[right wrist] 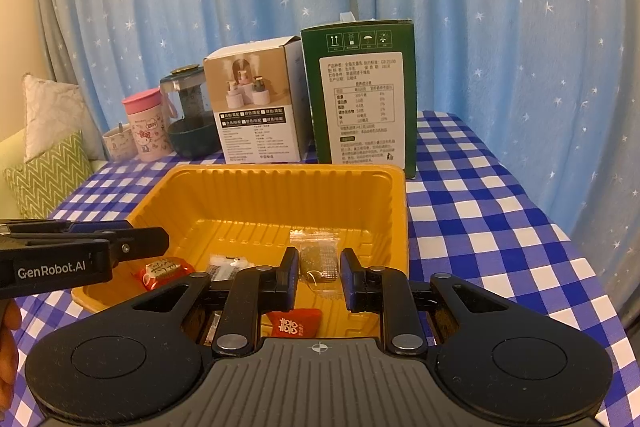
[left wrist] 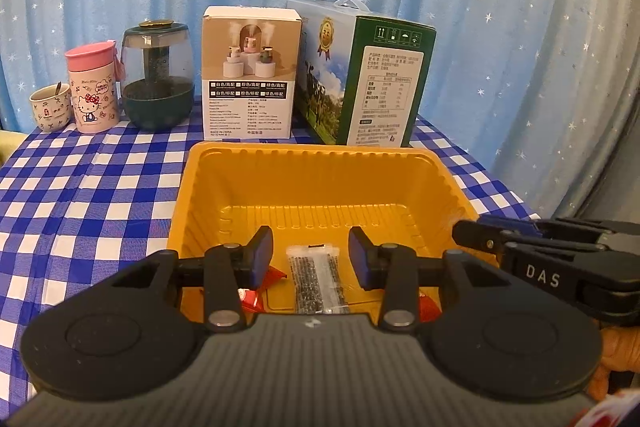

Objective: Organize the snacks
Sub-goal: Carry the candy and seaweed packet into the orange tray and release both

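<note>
A yellow plastic tray [left wrist: 312,149] [right wrist: 280,169] sits on the blue-checked table. My left gripper [left wrist: 311,247] hovers open over its near left part, also seen side-on [right wrist: 160,241]. A clear sesame-bar packet [left wrist: 316,279] [right wrist: 226,267] lies on the tray floor below its parted pads, untouched. Red wrapped snacks [left wrist: 252,301] [right wrist: 160,271] lie beside it, and another red one [left wrist: 428,307] [right wrist: 296,321] is nearer me. My right gripper [right wrist: 320,267] [left wrist: 460,235] is low inside the tray, its pads shut on a second clear sesame packet [right wrist: 316,255].
Behind the tray stand a white humidifier box [left wrist: 250,75] and a green milk carton [left wrist: 380,87]. Further left are a dark green humidifier [left wrist: 158,83], a pink-lidded tumbler [left wrist: 94,91] and a small cup [left wrist: 48,107]. Blue starred curtain [left wrist: 520,27] behind; cushions [right wrist: 48,167] left.
</note>
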Action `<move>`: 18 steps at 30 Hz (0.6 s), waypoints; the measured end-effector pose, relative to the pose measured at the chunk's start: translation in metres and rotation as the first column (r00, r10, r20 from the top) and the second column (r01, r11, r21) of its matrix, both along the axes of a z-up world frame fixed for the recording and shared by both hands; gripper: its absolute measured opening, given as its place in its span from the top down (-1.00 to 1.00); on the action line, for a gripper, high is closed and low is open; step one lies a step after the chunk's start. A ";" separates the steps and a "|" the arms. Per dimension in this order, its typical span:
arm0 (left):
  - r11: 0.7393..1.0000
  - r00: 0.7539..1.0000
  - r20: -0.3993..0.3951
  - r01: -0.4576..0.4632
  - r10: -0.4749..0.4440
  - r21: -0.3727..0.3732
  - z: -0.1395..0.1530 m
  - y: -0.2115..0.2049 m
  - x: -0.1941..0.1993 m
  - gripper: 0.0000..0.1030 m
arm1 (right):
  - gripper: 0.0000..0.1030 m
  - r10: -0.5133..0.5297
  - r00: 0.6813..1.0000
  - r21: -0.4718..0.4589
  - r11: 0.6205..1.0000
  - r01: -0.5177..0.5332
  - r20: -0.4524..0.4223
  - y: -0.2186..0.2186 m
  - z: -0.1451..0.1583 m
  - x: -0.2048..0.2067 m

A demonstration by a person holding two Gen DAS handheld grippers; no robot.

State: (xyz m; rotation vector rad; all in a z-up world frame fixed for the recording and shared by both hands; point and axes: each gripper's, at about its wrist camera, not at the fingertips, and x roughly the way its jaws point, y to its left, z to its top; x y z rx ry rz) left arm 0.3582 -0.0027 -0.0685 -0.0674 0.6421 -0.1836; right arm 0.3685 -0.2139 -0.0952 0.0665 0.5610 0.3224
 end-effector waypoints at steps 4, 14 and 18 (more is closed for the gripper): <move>1.000 1.000 -0.006 -0.002 0.002 0.009 -0.002 0.000 0.000 0.10 | -0.01 0.004 1.000 0.009 1.000 -0.004 0.009 -0.002 0.000 0.000; 1.000 1.000 -0.005 -0.012 0.012 0.021 0.001 0.004 -0.004 0.02 | -0.11 -0.086 0.996 0.071 0.994 0.083 0.039 -0.029 0.013 -0.005; 1.000 1.000 0.004 -0.011 0.011 0.024 0.005 0.004 -0.010 -0.01 | -0.11 -0.112 0.993 0.088 0.990 0.108 0.041 -0.039 0.016 -0.010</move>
